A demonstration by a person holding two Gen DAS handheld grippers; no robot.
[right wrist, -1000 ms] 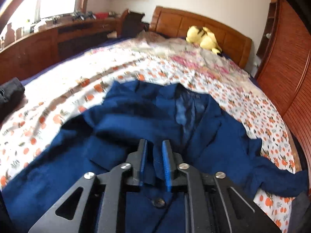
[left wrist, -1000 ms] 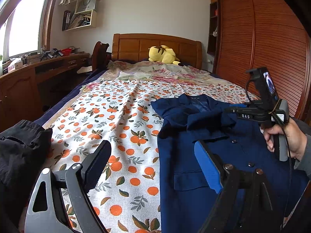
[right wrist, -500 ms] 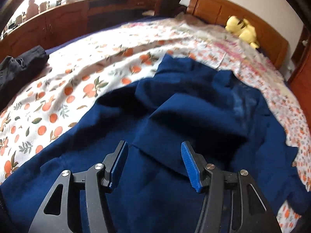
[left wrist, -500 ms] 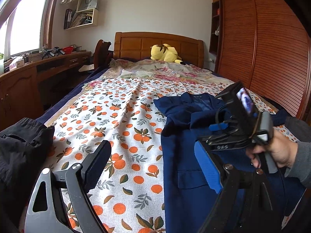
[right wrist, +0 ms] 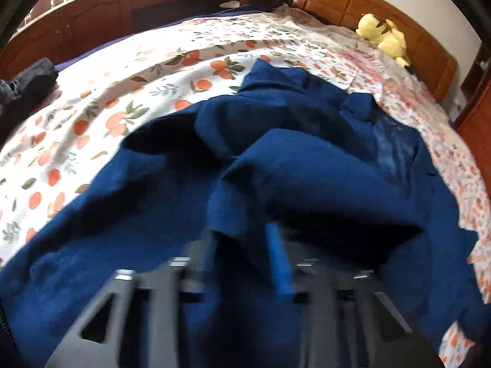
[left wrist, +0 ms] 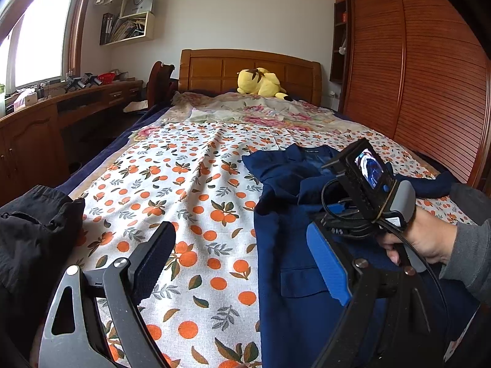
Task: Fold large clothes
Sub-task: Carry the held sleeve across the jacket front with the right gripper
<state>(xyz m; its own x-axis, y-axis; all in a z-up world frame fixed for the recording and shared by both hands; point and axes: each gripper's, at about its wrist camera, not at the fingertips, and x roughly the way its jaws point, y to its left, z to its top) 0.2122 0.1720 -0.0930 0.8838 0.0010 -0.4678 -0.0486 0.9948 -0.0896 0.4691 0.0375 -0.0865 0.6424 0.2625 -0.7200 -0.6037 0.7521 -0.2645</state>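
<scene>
Spread across the bed (left wrist: 196, 184) under and ahead of both tongs: navy coat (right wrist: 322, 178), laid flat for folding. Right tongs (right wrist: 245, 254) closing on a raised coat flap, apparently to fold it over. Left tongs (left wrist: 242, 257) gaping wide, empty, beside the coat's edge.

The left tool (left wrist: 242, 263) hangs with its two fingers spread wide and nothing between them, while the right hand (left wrist: 420, 239), in a grey sleeve, grips the right tool (right wrist: 245, 254), tilted downward, its fingers closing on a fold of blue cloth between them.
</scene>
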